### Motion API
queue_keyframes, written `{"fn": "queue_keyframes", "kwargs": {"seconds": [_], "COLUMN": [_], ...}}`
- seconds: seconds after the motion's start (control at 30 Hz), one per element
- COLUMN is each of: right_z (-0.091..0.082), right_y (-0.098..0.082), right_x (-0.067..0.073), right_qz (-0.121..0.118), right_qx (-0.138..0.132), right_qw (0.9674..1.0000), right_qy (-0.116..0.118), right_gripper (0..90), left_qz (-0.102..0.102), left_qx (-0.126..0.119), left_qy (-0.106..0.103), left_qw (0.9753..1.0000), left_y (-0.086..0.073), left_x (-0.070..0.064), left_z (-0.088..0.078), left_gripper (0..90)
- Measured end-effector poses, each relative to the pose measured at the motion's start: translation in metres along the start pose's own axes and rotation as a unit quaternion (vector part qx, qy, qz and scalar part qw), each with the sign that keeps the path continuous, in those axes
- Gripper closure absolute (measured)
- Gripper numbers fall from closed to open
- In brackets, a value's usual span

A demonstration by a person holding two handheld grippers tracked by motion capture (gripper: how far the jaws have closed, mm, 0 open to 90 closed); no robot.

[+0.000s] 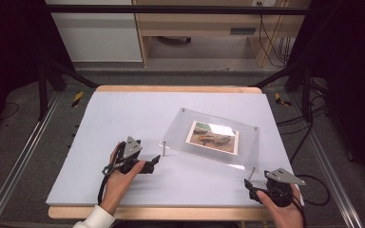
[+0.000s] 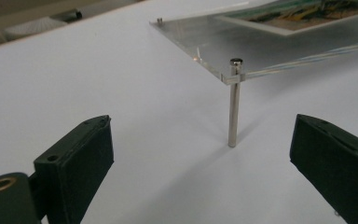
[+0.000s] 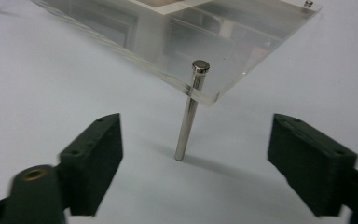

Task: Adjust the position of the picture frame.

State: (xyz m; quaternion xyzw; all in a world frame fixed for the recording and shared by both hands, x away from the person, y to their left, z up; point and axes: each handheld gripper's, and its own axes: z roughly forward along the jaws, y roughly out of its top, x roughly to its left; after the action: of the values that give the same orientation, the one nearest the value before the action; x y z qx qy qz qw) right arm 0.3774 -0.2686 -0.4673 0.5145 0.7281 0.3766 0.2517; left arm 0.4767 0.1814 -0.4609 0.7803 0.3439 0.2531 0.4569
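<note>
A: High view: we are flanking the clear acrylic photo frame point(image 1: 212, 137) standing on thin metal pins on the white table point(image 1: 123, 118), left gripper point(image 1: 155, 160) and right gripper point(image 1: 248, 183) both spread, empty.

B: Left gripper view: we are facing a slim steel pin point(image 2: 233, 112). Rigid, slippery, probably scratch-prone.

A: Right gripper view: another pin point(image 3: 189, 112); we are favouring the plate's edges.

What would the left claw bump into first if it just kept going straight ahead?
Most likely the thin upright metal post at the near corner of the clear acrylic picture frame. It stands just ahead between the left claw's open jaws, slightly right of centre.
</note>
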Motion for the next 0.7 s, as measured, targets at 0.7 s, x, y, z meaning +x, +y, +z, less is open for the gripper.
{"fn": "queue_keyframes", "kwargs": {"seconds": [0.7], "right_z": [0.010], "right_y": [-0.007], "right_x": [-0.006], "right_qz": [0.019], "right_qx": [-0.013], "right_qw": [0.9995], "right_qy": [0.020], "right_gripper": [46.1], "left_qz": [0.015], "left_qx": [0.022], "left_qy": [-0.033], "left_qw": [0.9991], "left_y": [0.001], "left_x": [-0.024], "left_z": [0.012], "left_gripper": [6.4]}}
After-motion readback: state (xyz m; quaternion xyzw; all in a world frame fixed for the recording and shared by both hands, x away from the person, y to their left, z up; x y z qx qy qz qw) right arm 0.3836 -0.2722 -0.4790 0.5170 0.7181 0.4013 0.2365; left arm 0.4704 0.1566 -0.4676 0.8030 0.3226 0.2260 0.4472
